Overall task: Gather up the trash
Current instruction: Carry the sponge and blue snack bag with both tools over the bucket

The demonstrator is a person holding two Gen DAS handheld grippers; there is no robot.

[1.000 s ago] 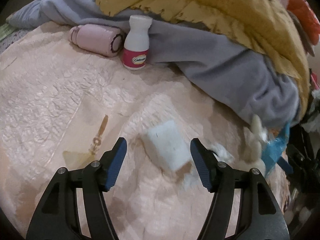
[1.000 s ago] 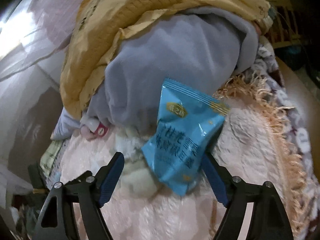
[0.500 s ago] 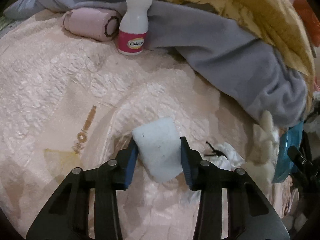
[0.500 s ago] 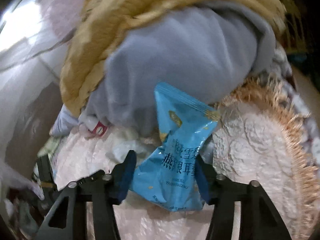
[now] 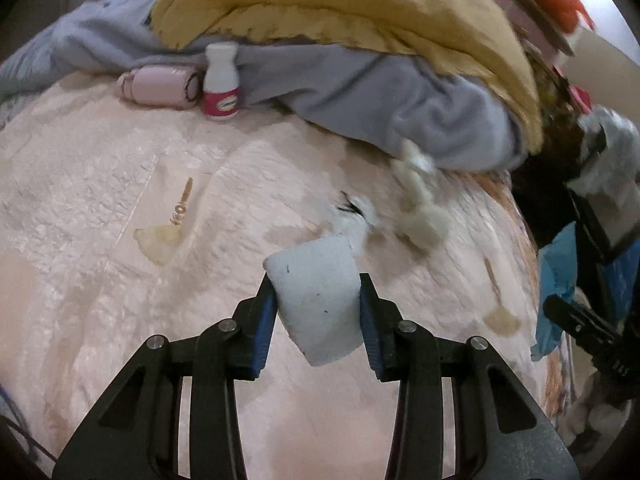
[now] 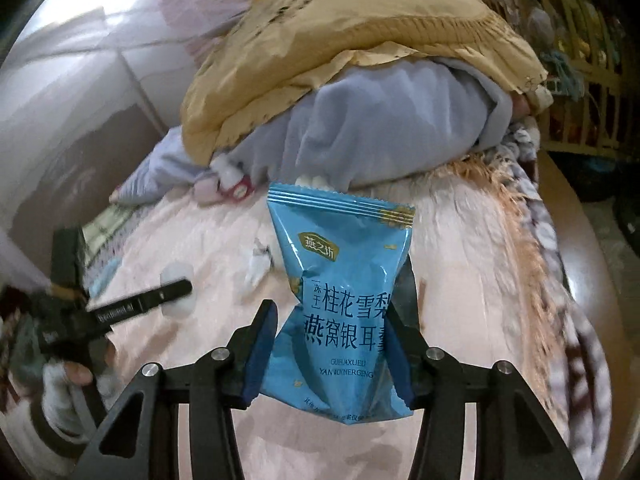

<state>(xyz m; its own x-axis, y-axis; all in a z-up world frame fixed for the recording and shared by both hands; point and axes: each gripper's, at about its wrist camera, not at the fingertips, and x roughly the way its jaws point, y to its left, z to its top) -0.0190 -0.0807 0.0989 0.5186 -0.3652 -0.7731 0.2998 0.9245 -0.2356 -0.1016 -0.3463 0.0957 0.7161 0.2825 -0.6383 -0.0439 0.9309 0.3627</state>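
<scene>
Above the pink bedspread [image 5: 100,208], we grip a white foam block [image 5: 316,304] in our left gripper [image 5: 317,312] and a blue snack packet [image 6: 340,312] in our right gripper [image 6: 332,344], whose slick film, perhaps only edge-pinched, could slip free.

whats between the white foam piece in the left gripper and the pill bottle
In the left wrist view, only bare pink bedspread lies between the foam piece and the pill bottle.

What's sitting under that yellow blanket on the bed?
Under the yellow blanket lies a grey fleece, its edges spilling onto the pink bedspread. A white bottle stands against it. Anything deeper in the pile is covered.
</scene>
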